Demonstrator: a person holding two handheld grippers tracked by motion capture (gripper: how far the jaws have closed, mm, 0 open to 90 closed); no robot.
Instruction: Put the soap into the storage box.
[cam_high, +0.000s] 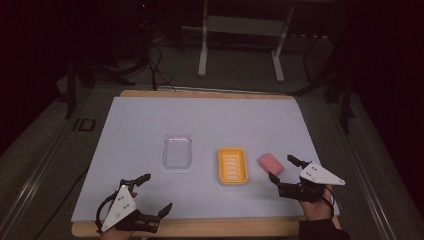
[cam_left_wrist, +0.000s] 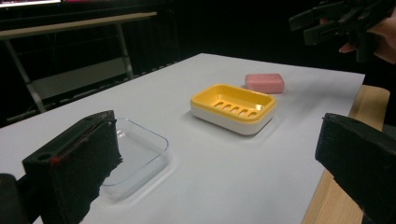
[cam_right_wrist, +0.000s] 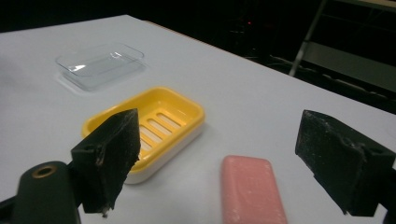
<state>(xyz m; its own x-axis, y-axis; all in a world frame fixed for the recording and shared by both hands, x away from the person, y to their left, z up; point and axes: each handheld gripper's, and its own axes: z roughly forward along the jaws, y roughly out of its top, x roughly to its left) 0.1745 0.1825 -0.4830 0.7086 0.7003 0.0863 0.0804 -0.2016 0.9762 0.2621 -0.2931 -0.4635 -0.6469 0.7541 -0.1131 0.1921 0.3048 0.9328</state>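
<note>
- The right tool (cam_high: 284, 171) has its jaws spread wide with nothing between them; it sits at the right of the white surface (cam_high: 150, 125), pointing left and away from the person.
- In the right gripper view the pink soap bar (cam_right_wrist: 252, 194) lies flat on the surface in the gap ahead of the jaws, touching neither; its near end is cut off by the bottom edge.
- The right hand (cam_high: 320, 200) grips the tool from behind, the wrist cut off at the frame edge.
- The left tool (cam_high: 157, 192) is also wide open and empty, low at the near left, its hand mostly out of frame.
- The yellow soap dish (cam_high: 233, 165) with a slotted floor stands just left of the soap, apart from it.
- The clear plastic tray (cam_high: 177, 151) lies further left, hard to make out against the white; in the left gripper view one jaw hides its near corner.
- The background is too dark to read beyond a metal frame (cam_high: 242, 40).
</note>
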